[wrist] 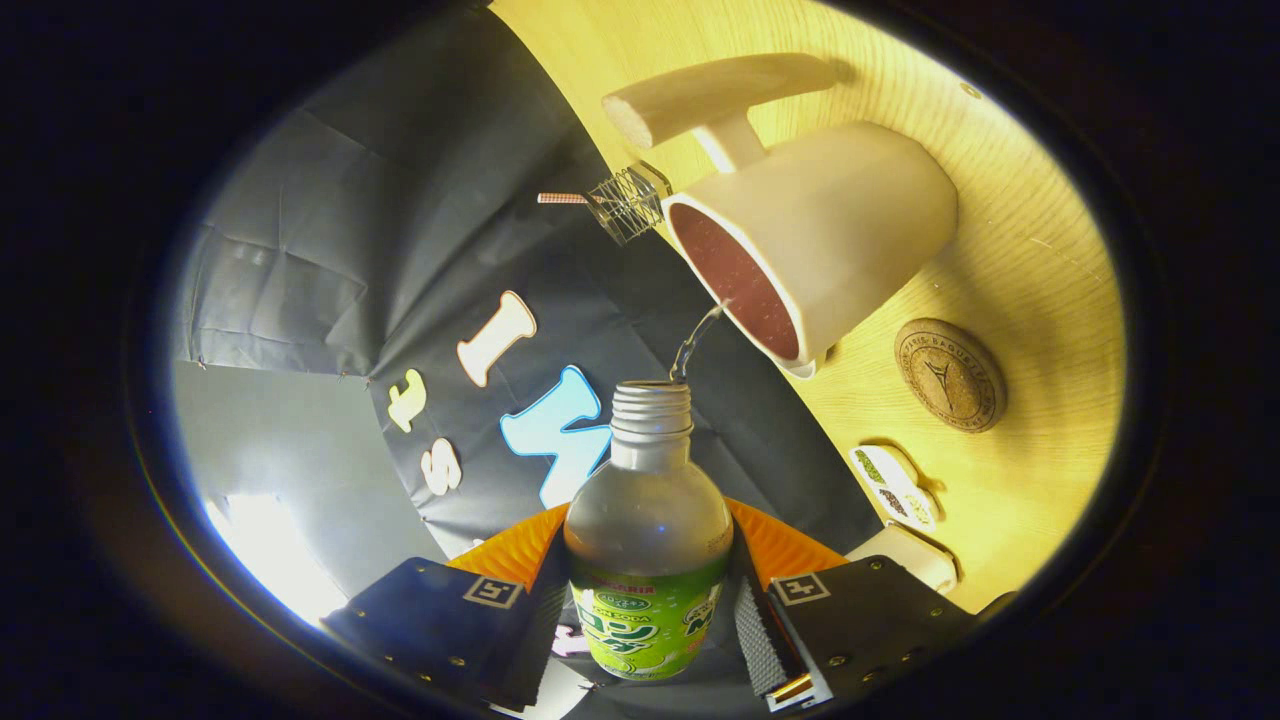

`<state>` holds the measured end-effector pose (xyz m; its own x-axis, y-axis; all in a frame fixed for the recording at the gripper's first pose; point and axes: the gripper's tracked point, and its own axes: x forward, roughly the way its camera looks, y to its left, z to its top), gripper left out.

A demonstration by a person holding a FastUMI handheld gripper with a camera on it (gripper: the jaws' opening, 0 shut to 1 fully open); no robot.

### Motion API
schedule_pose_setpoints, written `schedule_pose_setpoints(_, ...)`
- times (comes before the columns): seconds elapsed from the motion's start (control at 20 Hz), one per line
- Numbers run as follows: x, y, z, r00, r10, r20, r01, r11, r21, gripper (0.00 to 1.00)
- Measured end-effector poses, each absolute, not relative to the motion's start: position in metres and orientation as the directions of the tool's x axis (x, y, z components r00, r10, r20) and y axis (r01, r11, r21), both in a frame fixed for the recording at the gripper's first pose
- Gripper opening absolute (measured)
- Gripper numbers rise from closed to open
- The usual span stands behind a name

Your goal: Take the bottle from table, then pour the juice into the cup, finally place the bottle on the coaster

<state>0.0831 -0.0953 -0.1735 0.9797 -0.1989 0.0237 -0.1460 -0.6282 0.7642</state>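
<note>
The gripper [650,610] pinches the bottle [648,540] between both fingers. Its long axis points ahead at the cup [840,240], seemingly trickling juice [697,342] in. The coaster [949,375] lies beside the cup.

Clear glossy plastic on the bottle [648,530], with ridged threads at the neck and a shiny printed label wrapped round it. The cup [815,235] looks matt and smooth outside, like ceramic, its inside speckled. Pale wood worktop [1040,250], fine grain, soft sheen. The round coaster [950,375] is grainy cork, stamped. The claw [650,610] pads gripping the bottle are ribbed.
</note>
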Motion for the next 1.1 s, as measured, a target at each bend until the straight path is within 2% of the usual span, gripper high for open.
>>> schedule_pose_setpoints(0.55, 0.083, -0.111, -0.165, 0.975, -0.219, 0.033, -0.167, -0.631, 0.758, 0.75)
schedule_pose_setpoints(1.1, 0.08, -0.127, -0.188, 0.973, -0.229, -0.002, -0.14, -0.599, 0.789, 0.75)
